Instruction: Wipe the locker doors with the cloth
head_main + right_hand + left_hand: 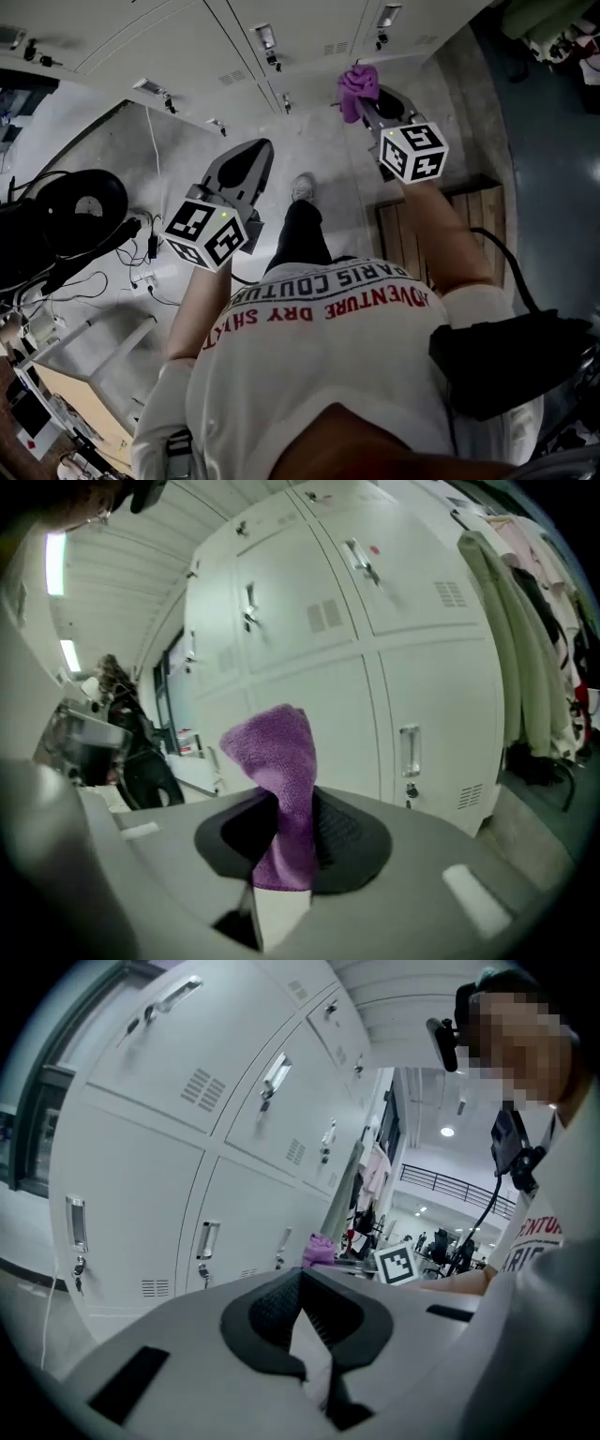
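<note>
A bank of pale grey locker doors (pixel 309 37) stands ahead, seen close in the left gripper view (pixel 244 1176) and the right gripper view (pixel 412 677). My right gripper (pixel 367 97) is shut on a purple cloth (pixel 357 87), which sticks up from its jaws (pixel 278 789), a short way off the doors. The cloth (pixel 319 1249) also shows in the left gripper view. My left gripper (pixel 249 157) is lower and to the left, jaws together with nothing between them (pixel 302 1283).
A wooden pallet (pixel 441 230) lies on the floor at the right. Cables and a black stand (pixel 80 220) clutter the left floor. Coats (pixel 525 621) hang right of the lockers. My own leg and shoe (pixel 302 187) are below the grippers.
</note>
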The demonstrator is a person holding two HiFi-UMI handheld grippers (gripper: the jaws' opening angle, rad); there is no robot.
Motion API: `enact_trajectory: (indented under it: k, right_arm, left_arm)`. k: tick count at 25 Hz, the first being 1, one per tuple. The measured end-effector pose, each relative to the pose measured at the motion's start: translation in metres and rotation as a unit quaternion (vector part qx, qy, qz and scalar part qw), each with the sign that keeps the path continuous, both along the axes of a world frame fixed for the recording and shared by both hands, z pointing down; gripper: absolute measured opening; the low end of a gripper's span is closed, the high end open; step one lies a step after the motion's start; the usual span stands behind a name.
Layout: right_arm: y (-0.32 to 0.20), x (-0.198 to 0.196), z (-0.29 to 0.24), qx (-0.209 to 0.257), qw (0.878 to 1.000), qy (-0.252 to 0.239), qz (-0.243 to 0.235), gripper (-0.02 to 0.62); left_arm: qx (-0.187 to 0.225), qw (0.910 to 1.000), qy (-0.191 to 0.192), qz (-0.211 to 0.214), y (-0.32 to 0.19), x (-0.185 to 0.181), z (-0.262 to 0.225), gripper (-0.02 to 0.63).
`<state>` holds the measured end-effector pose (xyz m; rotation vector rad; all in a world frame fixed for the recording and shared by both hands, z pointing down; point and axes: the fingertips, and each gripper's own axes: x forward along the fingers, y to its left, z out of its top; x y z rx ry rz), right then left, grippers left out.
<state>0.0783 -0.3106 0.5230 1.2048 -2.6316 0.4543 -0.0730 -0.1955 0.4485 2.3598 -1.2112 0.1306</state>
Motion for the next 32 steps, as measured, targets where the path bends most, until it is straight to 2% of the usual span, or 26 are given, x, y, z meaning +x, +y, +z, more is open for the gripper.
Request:
enact_trajectory:
  k: [5,8,12,15,18,21,26,32]
  right_arm:
    - [0.182,0.008,-0.109,-0.011,0.992,-0.024,-0.122,0.084]
    - [0.271,0.024,-0.158,-0.022,0.987,-0.02,-0.156,0.084]
    - [0.359,0.038,-0.201,-0.011,0.985,-0.015,-0.174,0.084]
    - [0.411,0.043,-0.207,0.001,0.984,0.024,-0.178,0.084]
    - [0.459,0.046,-0.218,0.004,0.986,0.016,-0.168,0.084]
    - [0.517,0.043,-0.224,-0.002,0.988,-0.008,-0.155,0.084]
    - [0.647,0.022,-0.222,-0.015,0.988,-0.031,-0.151,0.084]
    - [0.754,0.003,-0.257,-0.013,0.987,-0.048,-0.15,0.084]
  left_arm:
    - [0.029,0.9995,0.011,0.011,0.129,0.043,-0.073,0.0]
    - [0.034,0.9991,0.009,0.023,0.204,0.066,-0.112,0.0]
    - [0.047,0.9977,0.002,0.05,0.276,0.091,-0.158,0.0]
    - [0.072,0.9939,-0.034,0.076,0.32,0.104,-0.178,0.0]
    - [0.084,0.9893,-0.054,0.106,0.363,0.115,-0.183,0.0]
    - [0.091,0.987,-0.049,0.123,0.419,0.12,-0.186,0.0]
    - [0.095,0.9842,-0.047,0.142,0.546,0.113,-0.182,0.0]
    - [0.094,0.988,-0.03,0.119,0.646,0.088,-0.208,0.0]
